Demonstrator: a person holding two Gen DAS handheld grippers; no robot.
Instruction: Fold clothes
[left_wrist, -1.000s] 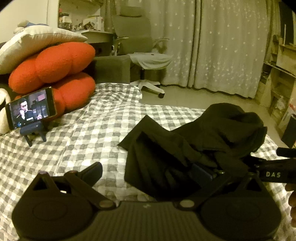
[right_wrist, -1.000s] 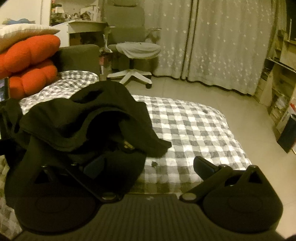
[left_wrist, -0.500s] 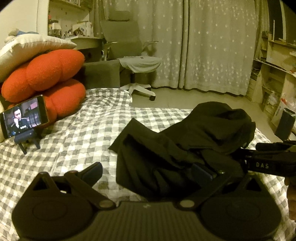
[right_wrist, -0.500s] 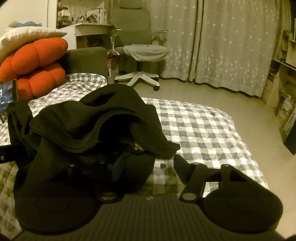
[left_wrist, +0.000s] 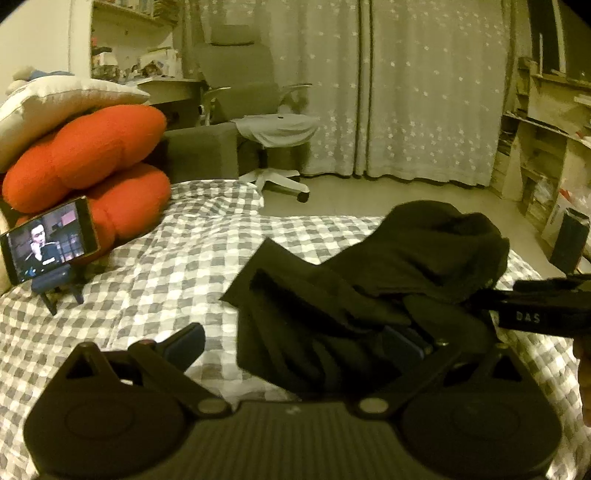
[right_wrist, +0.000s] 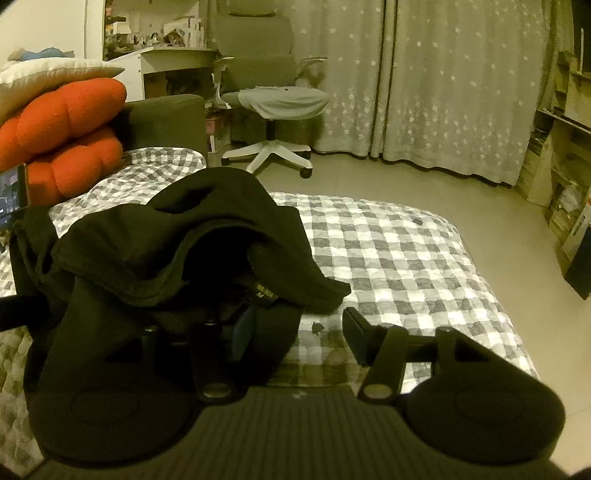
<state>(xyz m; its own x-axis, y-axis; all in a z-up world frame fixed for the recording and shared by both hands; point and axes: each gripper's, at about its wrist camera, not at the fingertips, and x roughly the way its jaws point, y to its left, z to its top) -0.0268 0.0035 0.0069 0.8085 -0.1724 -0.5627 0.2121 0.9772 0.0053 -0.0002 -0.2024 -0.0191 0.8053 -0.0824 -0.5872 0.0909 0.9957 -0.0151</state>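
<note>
Both wrist views low over checkered bed (left_wrist: 155, 266), facing curtains (right_wrist: 443, 92), sharing black garment (right_wrist: 177, 251)

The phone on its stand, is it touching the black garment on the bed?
Apart. The left wrist view shows bare checkered bedspread between phone and black garment.

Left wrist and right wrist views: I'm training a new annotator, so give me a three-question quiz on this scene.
1. True or false: the crumpled black cloth garment lies flat and neatly folded on the grey-and-white checked bedspread.
2. What leans against the orange bumpy plush cushion? A) book B) smartphone on a small stand C) mug
3. Fill in: the left gripper has its jaws ____.

Key: 1 false, it is bunched up. 2 B, the smartphone on a small stand. 3 open.
</note>
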